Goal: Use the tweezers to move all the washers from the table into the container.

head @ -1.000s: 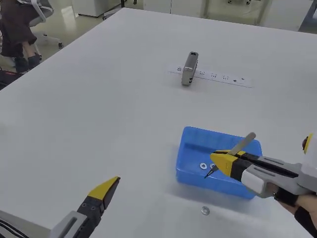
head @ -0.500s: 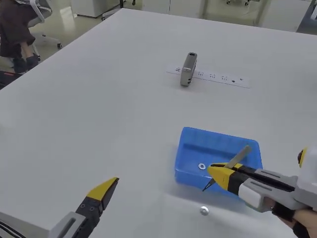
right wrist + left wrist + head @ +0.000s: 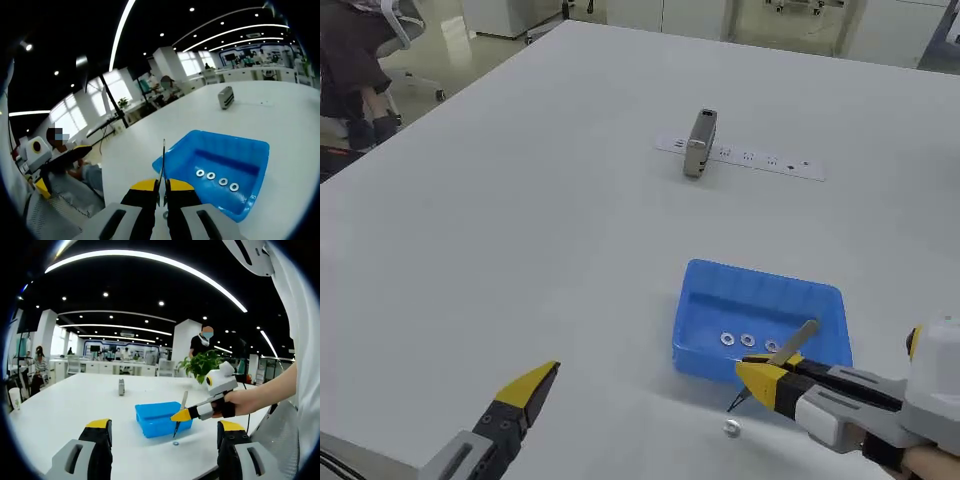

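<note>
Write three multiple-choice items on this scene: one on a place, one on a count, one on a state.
1. Where is the loose washer?
A. On the table, just outside the container's near wall
B. On a chair
C. On the floor

2. How many washers lie in the container?
A. Two
B. Four
C. Seven

3. The right tongs are:
A. open and empty
B. shut on the tweezers
C. shut on a cloth

Key:
1 A: the head view shows it on the white top by the blue wall.
2 B: the right gripper view shows a row of four.
3 B: the yellow tips pinch the tweezers between them.
</note>
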A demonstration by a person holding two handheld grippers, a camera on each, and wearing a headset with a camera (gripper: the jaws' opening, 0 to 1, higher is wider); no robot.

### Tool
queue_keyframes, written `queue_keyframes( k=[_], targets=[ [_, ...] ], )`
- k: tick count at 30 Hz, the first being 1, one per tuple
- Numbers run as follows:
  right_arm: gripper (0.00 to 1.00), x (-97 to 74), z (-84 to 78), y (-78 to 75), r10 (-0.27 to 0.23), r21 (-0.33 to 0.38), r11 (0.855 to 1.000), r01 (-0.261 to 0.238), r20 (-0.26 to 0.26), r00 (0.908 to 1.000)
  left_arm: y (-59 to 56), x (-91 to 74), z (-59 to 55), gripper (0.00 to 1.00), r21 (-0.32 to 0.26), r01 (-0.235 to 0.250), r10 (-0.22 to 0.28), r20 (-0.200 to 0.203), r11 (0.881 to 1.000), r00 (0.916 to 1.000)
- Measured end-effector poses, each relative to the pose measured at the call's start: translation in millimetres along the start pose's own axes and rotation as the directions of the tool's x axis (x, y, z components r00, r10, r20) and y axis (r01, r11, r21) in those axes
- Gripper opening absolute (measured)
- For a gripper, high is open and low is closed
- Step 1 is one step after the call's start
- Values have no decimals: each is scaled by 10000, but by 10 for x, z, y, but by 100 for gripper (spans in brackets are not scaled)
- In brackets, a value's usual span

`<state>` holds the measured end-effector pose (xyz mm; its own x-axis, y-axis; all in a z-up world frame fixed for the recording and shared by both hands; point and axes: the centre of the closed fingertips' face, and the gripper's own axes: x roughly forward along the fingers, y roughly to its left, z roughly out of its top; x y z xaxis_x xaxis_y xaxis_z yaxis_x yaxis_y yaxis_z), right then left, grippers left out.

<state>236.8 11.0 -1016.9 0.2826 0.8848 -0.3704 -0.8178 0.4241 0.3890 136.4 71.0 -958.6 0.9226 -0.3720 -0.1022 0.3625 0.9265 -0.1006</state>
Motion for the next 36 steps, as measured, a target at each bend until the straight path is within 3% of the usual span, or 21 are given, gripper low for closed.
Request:
queue_keyframes(
  k=[22,30,36],
  targets=[
    [3,39,-202,-39,-88,-199,9998,76,-610,9981,10,-6,-22,88,1,-3,3,3,10000,10000],
    [3,52,-228,31,11,-1176,9930,-113,-864,9963,1,-1,-7,88,2,-2,2,1,10000,10000],
    [3,50,-253,99,7,-2117,9771,-219,-995,9950,-5,1,-1,88,8,-3,3,3,10000,10000]
  ],
)
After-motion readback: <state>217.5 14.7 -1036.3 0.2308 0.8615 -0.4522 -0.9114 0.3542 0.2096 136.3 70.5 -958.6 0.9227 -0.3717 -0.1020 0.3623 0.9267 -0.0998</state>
